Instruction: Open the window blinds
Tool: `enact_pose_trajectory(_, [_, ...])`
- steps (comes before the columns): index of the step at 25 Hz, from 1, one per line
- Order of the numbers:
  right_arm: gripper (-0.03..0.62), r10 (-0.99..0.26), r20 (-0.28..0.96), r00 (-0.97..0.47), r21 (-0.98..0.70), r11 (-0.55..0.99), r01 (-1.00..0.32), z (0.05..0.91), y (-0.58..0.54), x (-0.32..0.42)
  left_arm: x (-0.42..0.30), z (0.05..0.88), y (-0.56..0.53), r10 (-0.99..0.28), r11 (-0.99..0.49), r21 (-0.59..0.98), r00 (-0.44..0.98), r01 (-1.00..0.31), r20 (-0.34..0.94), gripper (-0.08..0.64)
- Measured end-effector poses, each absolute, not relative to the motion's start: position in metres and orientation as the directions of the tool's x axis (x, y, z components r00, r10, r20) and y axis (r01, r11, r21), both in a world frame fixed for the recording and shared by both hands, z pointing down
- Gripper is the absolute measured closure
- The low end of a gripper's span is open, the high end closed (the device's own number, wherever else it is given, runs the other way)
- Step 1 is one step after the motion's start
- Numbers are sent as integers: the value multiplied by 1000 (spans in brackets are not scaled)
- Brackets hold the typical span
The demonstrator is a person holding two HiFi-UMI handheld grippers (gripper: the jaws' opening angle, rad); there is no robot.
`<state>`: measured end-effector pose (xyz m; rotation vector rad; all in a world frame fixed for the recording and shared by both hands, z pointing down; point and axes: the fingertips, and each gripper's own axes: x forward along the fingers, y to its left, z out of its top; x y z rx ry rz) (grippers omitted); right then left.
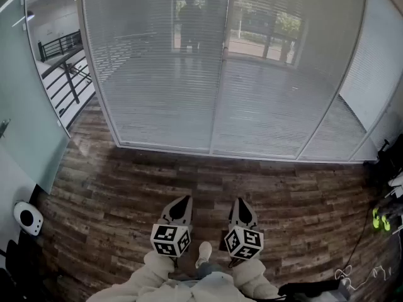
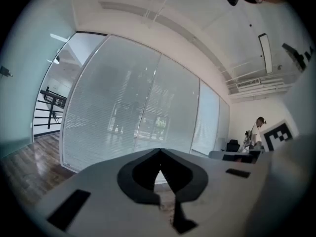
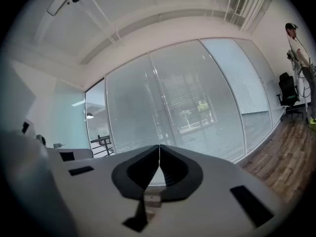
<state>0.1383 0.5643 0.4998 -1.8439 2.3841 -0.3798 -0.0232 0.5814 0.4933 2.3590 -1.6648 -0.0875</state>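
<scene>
Left gripper (image 1: 184, 200) and right gripper (image 1: 240, 201), both closed and empty, pointing at the window blinds (image 1: 164, 74).
Each gripper's fingertips are pressed together with nothing between them. The two are held level, side by side, above the wood floor (image 1: 126, 187). The blinds are well ahead across that floor, hanging over the glass wall (image 1: 217, 137) in tall upright panels. Their slats run horizontally, side to side, and trees (image 1: 286, 24) outside show faintly through them.

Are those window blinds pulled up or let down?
Down. The blinds hang full length to the wooden floor in every view; trees outside show only dimly through them.
</scene>
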Motion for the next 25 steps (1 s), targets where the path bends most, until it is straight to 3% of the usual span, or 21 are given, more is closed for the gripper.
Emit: enact_pose_trajectory(25, [577, -963, 82, -257, -236, 231, -944, 495, 260, 160, -17, 491, 280, -939, -299, 207, 325, -932, 108, 557])
